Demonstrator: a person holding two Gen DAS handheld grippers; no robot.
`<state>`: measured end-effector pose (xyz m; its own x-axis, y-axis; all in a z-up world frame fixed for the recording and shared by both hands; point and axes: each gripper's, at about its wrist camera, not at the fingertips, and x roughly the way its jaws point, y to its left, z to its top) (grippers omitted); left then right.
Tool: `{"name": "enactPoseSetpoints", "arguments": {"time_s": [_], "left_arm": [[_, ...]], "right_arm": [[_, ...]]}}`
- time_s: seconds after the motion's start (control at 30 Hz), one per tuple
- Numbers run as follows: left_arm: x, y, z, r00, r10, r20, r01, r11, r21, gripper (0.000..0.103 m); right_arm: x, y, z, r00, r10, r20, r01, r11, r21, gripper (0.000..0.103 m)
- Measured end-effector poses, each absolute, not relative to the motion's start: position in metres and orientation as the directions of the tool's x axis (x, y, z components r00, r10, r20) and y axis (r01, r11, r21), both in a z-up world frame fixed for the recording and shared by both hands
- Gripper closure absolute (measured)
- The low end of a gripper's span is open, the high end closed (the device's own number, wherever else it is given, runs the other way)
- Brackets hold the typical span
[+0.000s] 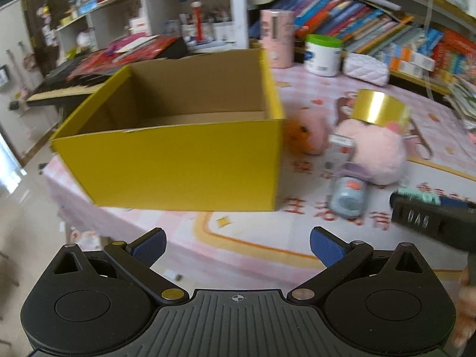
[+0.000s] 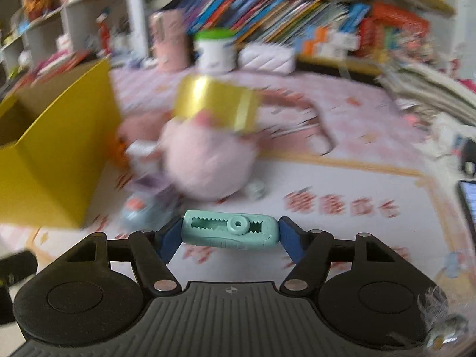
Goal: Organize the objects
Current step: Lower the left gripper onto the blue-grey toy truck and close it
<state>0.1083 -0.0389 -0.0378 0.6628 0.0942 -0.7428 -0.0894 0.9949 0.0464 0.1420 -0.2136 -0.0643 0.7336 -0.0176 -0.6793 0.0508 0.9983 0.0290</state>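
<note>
From your left wrist view, your left gripper [image 1: 237, 248] hangs with jaws wide apart and bare, facing the yellow box [image 1: 178, 136] on the pink surface [image 1: 253, 238]. A pink plush [image 1: 377, 154] lies right of the box.

From your right wrist view, your right gripper [image 2: 230, 235] has its jaws clamped on a teal clip [image 2: 230, 233], above the surface, near the box [image 2: 59, 154].

Black ribbed claw [image 1: 237, 247] bodies, blue fingertips [image 2: 290, 239].
</note>
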Motion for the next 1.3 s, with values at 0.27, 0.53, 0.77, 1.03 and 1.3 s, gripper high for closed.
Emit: {"name": "enactPoseSetpoints", "arguments": {"time_s": [0.27,0.53,0.77,1.03,1.3], "left_arm": [[0.122,-0.083,-0.044,0.674,-0.033,-0.738,0.037,0.999,-0.011,0.000],[0.149,-0.129,-0.056,0.659,-0.028,-0.752,0.088,0.995,0.040,0.002],[0.180,-0.142,-0.067,0.639,0.029,-0.769,0.051,0.995,0.080,0.008],[0.208,-0.145,-0.086,0.594,0.091,-0.799,-0.008,0.994,0.107,0.016],[0.216,-0.153,-0.088,0.613,0.063,-0.788,-0.005,0.997,0.075,0.046]], "right_arm": [[0.143,-0.266,-0.051,0.755,-0.088,-0.650,0.143,0.989,0.032,0.036],[0.147,-0.306,-0.050,0.755,-0.108,-0.646,0.154,0.988,0.014,0.036],[0.159,-0.323,-0.052,0.761,-0.086,-0.644,0.124,0.992,0.014,0.036],[0.173,-0.334,-0.056,0.750,-0.033,-0.660,0.077,0.996,0.038,0.036],[0.180,-0.343,-0.060,0.740,-0.025,-0.672,0.072,0.997,0.042,0.036]]}}
